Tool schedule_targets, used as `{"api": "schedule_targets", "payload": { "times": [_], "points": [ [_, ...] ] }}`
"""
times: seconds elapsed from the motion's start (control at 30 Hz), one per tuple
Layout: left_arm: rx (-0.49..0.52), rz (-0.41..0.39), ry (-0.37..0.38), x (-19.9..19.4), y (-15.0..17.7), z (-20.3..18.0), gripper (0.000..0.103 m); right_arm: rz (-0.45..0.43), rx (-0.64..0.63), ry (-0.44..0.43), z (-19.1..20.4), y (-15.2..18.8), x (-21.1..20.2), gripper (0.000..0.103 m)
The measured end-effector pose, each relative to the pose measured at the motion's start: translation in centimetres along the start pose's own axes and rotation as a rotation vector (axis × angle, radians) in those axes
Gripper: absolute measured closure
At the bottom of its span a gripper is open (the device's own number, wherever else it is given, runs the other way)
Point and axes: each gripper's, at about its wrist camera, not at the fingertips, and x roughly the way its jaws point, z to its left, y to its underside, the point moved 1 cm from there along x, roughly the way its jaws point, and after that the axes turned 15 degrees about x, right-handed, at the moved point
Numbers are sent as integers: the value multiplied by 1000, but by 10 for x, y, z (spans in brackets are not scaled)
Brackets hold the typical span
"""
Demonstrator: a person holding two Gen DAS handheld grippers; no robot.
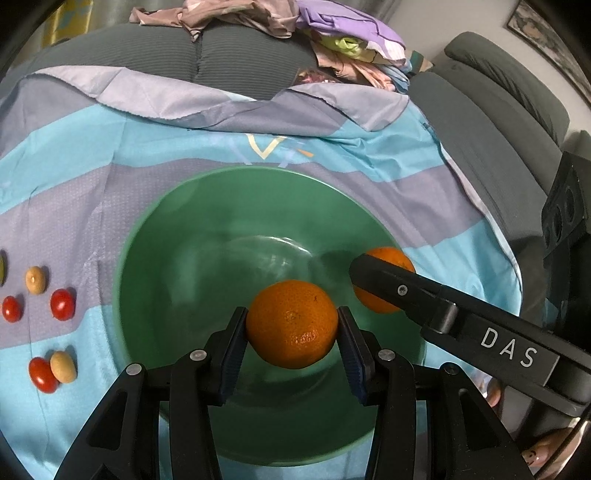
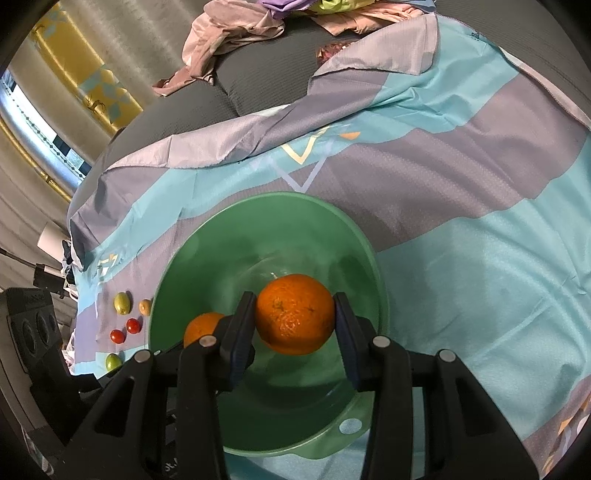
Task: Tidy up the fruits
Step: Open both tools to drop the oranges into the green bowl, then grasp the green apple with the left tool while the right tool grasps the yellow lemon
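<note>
A green bowl stands on a blue and lilac cloth; it also shows in the right wrist view. My left gripper is shut on an orange and holds it over the bowl. My right gripper is shut on a second orange, also over the bowl. In the left wrist view the right gripper's finger crosses in front of that second orange. The left gripper's orange shows at the left in the right wrist view.
Small red, tan and green fruits lie on the cloth left of the bowl. The cloth covers a grey sofa. A pile of clothes lies behind. A black speaker stands at the left.
</note>
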Motion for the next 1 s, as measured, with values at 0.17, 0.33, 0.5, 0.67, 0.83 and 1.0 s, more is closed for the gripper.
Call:
{"api": "schedule_targets", "payload": {
  "times": [0.17,0.33,0.5,0.67,0.83,1.0],
  "points": [
    [-15,7,3,-3,1,2,55,3,4,-6,1,0,0,58],
    [-33,-28,25,-22,3,7,55,-3,3,-59,8,4,-6,36],
    [-53,-83,12,-59,8,18,55,-34,-28,-80,23,10,-15,36],
    [-100,-132,-43,-104,22,49,53,-51,-79,-78,42,19,-18,36],
    [-151,-144,-170,-149,46,95,52,-61,-155,-102,71,36,-20,36],
    [-230,-133,-358,-189,84,156,52,-15,-247,-163,108,61,-16,36]
  ]
}}
